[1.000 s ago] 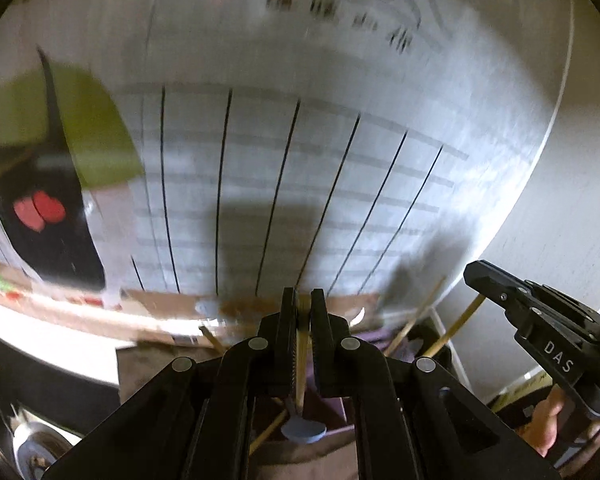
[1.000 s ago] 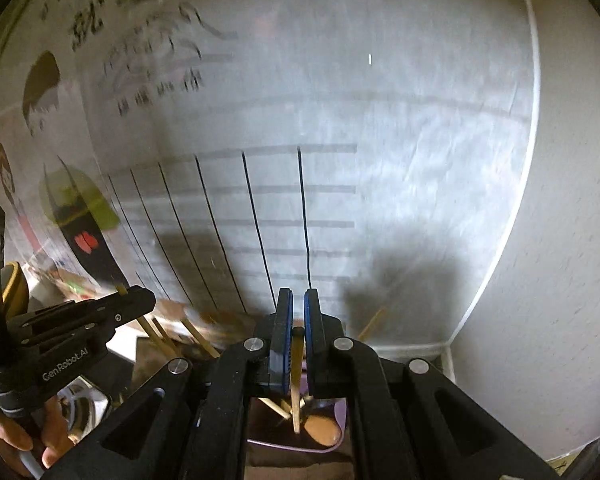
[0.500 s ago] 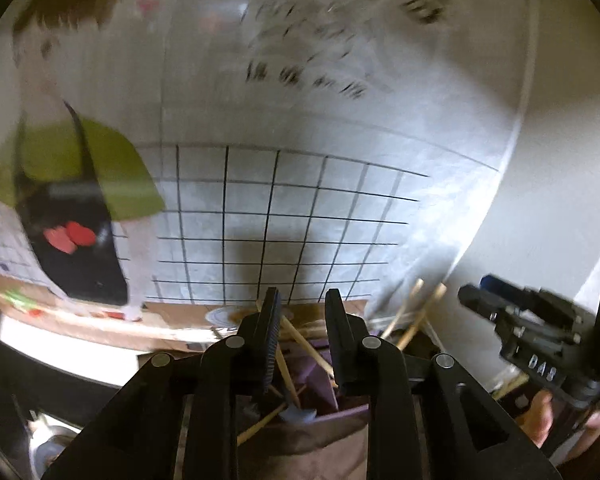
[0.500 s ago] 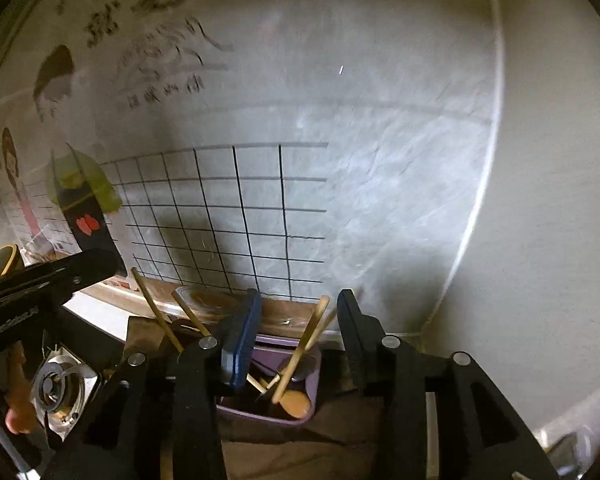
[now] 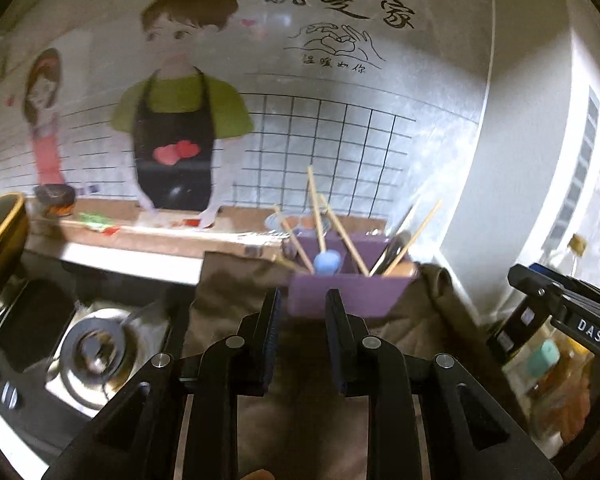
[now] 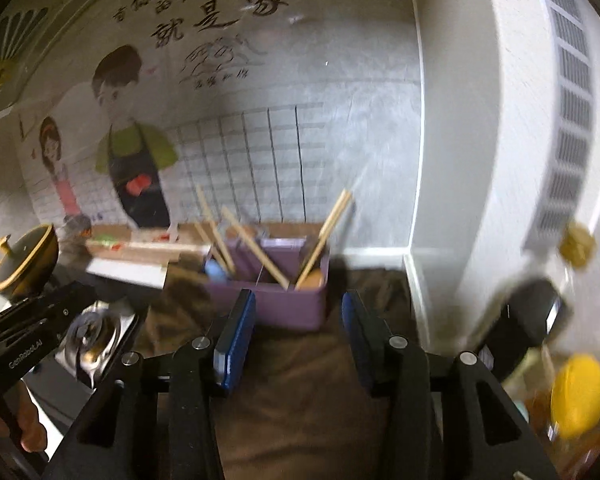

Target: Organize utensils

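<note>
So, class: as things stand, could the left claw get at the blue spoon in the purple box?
Probably yes. The left claw is open and empty, just short of the box. The spoon stands in an open-topped compartment, though chopsticks lean close beside it and may crowd the grasp.

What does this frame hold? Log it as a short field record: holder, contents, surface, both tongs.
holder: purple utensil box, divided into compartments, upright
contents: wooden chopsticks leaning; blue spoon in left compartment
surface: brown cloth under the box
left tongs: open, empty, in front of the box
right tongs: open, empty, apart from the box
</note>
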### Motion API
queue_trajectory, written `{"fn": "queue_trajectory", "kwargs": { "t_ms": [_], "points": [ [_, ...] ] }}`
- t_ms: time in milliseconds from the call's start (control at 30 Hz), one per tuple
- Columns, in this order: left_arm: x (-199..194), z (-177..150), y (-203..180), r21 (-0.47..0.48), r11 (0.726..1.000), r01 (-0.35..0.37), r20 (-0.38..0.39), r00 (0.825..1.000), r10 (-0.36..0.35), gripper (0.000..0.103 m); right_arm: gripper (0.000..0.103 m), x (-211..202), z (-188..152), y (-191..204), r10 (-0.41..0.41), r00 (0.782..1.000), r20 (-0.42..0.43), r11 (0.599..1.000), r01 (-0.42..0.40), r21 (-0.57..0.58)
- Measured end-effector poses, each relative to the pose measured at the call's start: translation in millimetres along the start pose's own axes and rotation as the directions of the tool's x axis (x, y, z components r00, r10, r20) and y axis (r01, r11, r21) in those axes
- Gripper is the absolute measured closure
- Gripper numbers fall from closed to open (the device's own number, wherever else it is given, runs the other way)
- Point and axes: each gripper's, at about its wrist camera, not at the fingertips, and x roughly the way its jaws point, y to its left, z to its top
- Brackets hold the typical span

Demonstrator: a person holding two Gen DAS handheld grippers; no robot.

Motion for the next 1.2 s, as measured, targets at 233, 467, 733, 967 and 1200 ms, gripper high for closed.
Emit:
{"fn": "queue_trajectory", "kwargs": {
  "t_ms": [233, 467, 733, 967, 1200],
  "points": [
    [-35.1, -43.7, -23.9, 0.114, 0.991, -0.075, 0.061, 0.996, 0.068, 0.079, 0.060, -18.3, -51.3, 10.1, -0.016, 0.999, -0.035, 1.000, 0.016, -0.004],
    [-41.2, -60.0, -35.5, 0.111, 0.993, -0.050, 0.025, 0.999, 0.047, 0.079, 0.060, -28.0, -70.6, 20.2, -0.040, 0.999, -0.030, 0.999, 0.039, -0.035],
    [-43.3, -62.7, -38.6, 0.109, 0.993, -0.041, 0.015, 0.999, 0.040, 0.079, 0.060, -37.2, -75.6, 24.1, -0.066, 0.998, -0.001, 0.997, 0.066, -0.050],
    [-44.4, -64.0, -39.6, 0.105, 0.994, -0.029, 0.009, 1.000, 0.028, 0.079, 0.060, -38.5, -76.7, 24.8, -0.060, 0.998, 0.001, 0.997, 0.060, -0.051],
    [-44.8, -63.2, -39.4, 0.103, 0.994, -0.030, 0.011, 1.000, 0.029, 0.079, 0.060, -38.2, -77.0, 25.2, -0.062, 0.998, 0.004, 0.997, 0.062, -0.052]
  ]
}}
